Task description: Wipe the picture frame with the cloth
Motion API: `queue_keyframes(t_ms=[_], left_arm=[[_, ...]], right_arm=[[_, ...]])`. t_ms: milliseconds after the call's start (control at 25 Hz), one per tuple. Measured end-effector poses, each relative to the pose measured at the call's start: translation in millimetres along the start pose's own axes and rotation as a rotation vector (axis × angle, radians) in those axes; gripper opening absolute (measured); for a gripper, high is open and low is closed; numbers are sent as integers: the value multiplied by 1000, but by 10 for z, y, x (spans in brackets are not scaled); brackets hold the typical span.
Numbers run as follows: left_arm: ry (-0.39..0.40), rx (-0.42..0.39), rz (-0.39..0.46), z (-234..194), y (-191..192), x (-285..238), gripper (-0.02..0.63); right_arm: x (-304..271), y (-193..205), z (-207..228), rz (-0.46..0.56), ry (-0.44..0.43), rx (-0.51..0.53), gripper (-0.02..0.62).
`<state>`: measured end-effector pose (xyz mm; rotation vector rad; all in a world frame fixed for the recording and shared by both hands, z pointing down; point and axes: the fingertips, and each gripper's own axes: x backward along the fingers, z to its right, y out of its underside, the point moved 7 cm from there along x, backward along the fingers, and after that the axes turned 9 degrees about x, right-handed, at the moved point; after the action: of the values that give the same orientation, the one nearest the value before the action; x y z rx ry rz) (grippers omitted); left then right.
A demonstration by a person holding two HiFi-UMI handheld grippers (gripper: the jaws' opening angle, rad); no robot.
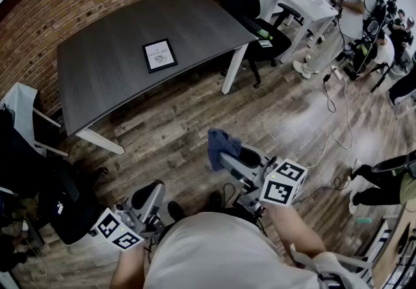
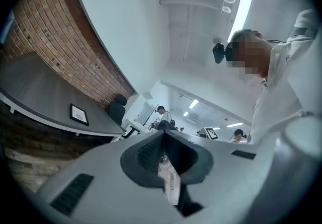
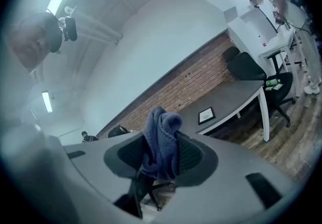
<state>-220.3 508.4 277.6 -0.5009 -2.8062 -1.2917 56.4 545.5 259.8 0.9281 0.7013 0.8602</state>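
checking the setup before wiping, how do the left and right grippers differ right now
The left gripper is shut with nothing between its jaws; the right gripper is clamped on the blue cloth. In the head view the left gripper sits close to the person's body, while the right gripper is held further out. Both are well short of the picture frame.

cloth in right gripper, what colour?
Dark blue cloth; clearest in the right gripper view.

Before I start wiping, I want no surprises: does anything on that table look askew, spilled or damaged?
Nothing stands out. The picture frame lies flat and alone on the table, turned slightly against its edges, with no spill or damage visible from here. The cloth is bunched in the right gripper.
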Motion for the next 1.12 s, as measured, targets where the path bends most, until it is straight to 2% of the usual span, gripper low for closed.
queue_keyframes(t_ms=[400,600,800,1000,1120], left_arm=[[16,8,-19,-44,70,-69,12],[-5,3,-21,-40,111,-125,12],[-26,-9,-44,90,234,-392,12],[-58,-12,-44,143,372,-614,12],[-83,-9,-33,179,459,-699,12]], right_arm=[[35,62,48,2,22,4,156],[88,62,111,17,11,-4,156],[339,-4,381,25,15,-11,156],[483,23,654,-1,31,14,158],[531,58,783,-10,22,-6,158]])
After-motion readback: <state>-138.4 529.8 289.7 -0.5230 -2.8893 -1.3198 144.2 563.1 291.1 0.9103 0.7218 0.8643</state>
